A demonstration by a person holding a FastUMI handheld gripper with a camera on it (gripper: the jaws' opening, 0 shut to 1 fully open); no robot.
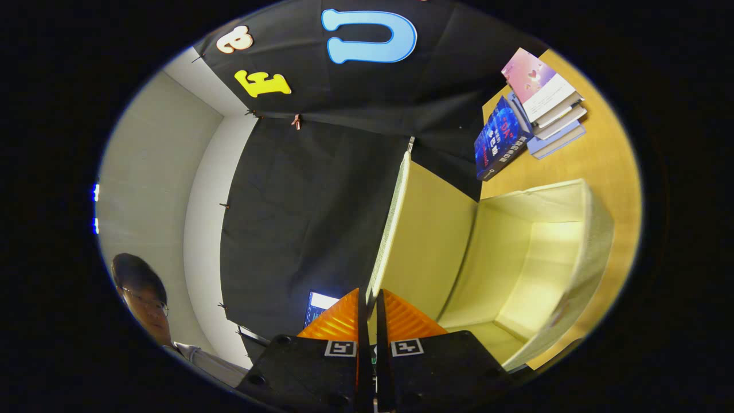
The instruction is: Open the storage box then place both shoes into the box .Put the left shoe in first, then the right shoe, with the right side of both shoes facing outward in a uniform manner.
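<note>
So our jaws point(370, 304) are pinched nearly closed on the thin edge of the pale yellow fabric storage box's point(533, 269) raised lid point(427, 235). Box sits open just ahead on the wooden tabletop point(608, 155). Lid looks light and floppy, so we'd grip mid-edge.

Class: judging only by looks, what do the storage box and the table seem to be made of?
Storage box: probably stiff fabric over board; matte cream walls, woven-looking rim. Its lid is pinched between the tool's fingers. Table: likely wood or laminate; smooth, warm yellow-brown.
</note>
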